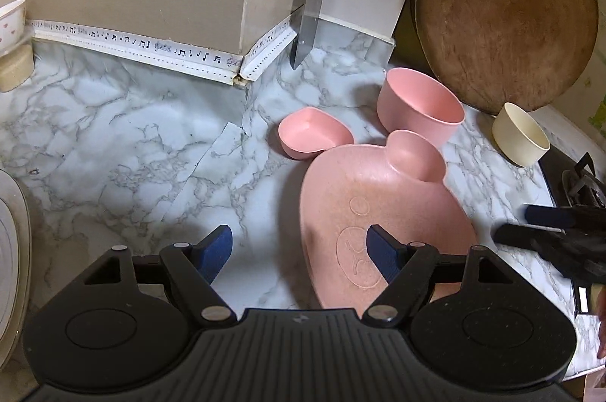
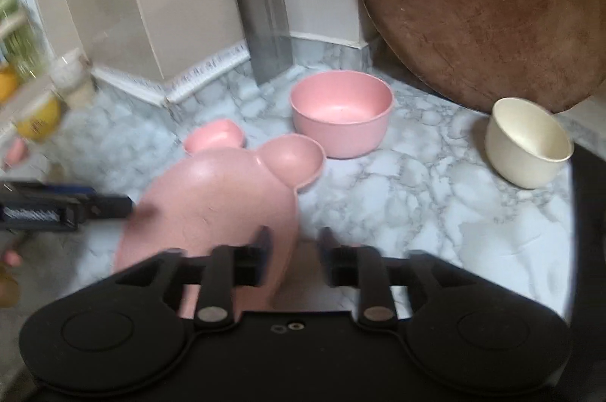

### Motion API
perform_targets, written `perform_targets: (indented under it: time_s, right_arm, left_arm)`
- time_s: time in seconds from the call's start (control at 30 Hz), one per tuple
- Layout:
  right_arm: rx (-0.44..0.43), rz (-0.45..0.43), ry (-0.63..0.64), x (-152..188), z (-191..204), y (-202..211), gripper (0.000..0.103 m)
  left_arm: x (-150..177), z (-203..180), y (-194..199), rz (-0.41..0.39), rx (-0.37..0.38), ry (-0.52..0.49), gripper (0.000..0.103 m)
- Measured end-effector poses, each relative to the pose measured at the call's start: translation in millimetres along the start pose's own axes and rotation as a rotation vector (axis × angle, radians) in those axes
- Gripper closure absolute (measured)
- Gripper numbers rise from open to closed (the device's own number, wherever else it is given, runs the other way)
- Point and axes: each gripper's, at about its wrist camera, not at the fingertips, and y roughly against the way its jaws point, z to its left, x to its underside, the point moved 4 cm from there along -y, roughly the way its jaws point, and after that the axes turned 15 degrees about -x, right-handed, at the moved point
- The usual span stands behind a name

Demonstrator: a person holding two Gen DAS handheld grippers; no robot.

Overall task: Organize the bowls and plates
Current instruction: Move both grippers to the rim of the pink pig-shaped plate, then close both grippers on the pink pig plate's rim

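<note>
A pink bear-shaped plate (image 1: 363,190) lies on the marble counter (image 1: 125,144); it also shows in the right wrist view (image 2: 219,197). A small pink heart dish (image 1: 312,133) and a round pink bowl (image 1: 420,106) sit behind it; the right wrist view shows the dish (image 2: 216,136) and the bowl (image 2: 341,112) too. A cream bowl (image 1: 520,135) stands at the right, also in the right wrist view (image 2: 528,142). My left gripper (image 1: 299,250) is open, straddling the plate's left rim. My right gripper (image 2: 295,246) is open, straddling the plate's right rim.
A round wooden board (image 1: 503,11) leans on the wall at the back right. A cleaver blade (image 1: 308,11) hangs at the corner. A stove edge (image 1: 575,182) is at the right. White plates (image 1: 11,250) and a patterned bowl (image 1: 11,19) are at the left.
</note>
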Motion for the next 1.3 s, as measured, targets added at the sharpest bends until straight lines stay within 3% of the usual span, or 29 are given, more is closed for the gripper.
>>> perform_targets:
  time_s: [0.07,0.17,0.47,0.63,0.77,0.83,0.9,1.17,1.3]
  right_arm:
    - [-0.02,-0.033,-0.033,-1.5,-7.5,0.4,0.009]
    - [-0.006,-0.018,-0.043,-1.8,-12.7,-3.7,0.017]
    - [-0.061,0.132,-0.135,19.4,-9.5,-13.5,0.018]
    - [-0.045,0.132,-0.125,20.6,-8.2,-16.2,0.036]
    - [-0.029,0.145,-0.112,11.5,-11.5,-32.5,0.041]
    - [-0.018,0.17,-0.119,11.8,-14.0,-41.8,0.048]
    - [-0.05,0.168,-0.143,11.1,-15.9,-45.5,0.055]
    - [-0.027,0.157,-0.16,5.0,-19.9,-51.3,0.078]
    - [-0.012,0.15,-0.188,4.9,-23.6,-51.3,0.087]
  left_arm:
    - [-1.4,-1.5,-2.4,0.0,-0.002,0.005,0.025]
    - [-3.2,-3.8,-5.1,-0.001,-0.001,0.001,0.025]
    - [-5.8,-16.0,-25.0,0.012,0.02,-0.035,0.025]
    - [-5.0,-28.1,-33.2,0.021,0.032,-0.08,0.025]
    - [-1.7,-32.2,-36.9,0.033,0.033,-0.089,0.026]
    - [-1.0,-32.1,-37.1,0.033,0.033,-0.086,0.027]
    - [-0.8,-33.2,-35.3,0.026,0.04,-0.093,0.038]
    - [-1.7,-31.0,-34.0,0.029,0.008,-0.103,0.077]
    - [-2.4,-24.5,-35.6,0.044,-0.002,-0.086,0.087]
